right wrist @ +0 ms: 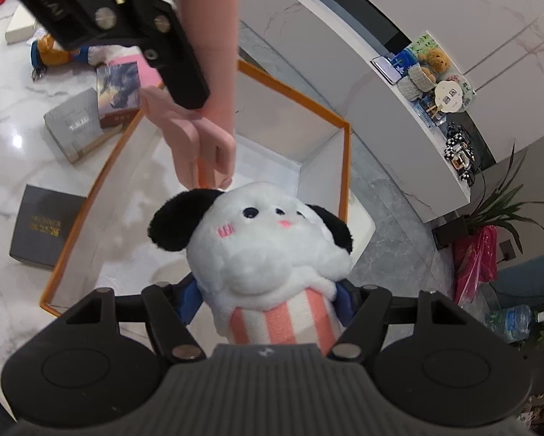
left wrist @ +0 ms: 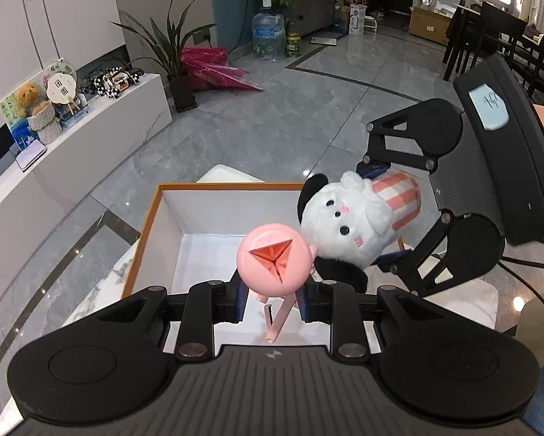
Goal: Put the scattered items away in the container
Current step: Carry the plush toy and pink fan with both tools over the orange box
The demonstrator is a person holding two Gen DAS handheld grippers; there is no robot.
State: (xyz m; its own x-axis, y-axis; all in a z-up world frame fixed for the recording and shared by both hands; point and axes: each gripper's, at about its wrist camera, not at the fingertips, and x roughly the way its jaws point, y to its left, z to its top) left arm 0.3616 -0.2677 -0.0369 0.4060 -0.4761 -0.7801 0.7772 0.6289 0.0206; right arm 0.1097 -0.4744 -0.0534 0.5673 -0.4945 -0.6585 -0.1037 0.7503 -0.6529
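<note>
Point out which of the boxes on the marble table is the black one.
The black box with gold lettering, lying flat by the left outside wall of the orange-rimmed container. The grey box and the picture-printed box lie farther back.

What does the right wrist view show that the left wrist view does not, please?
Only the right wrist view shows the items left on the marble table: a black box, a grey box, a book and an orange toy. Only the left wrist view shows the pink toy's round face, with the left claw shut on it, and the right claw's whole linkage. Both show the plush held in the right claw above the orange-rimmed box, with nothing visible on its floor.
</note>
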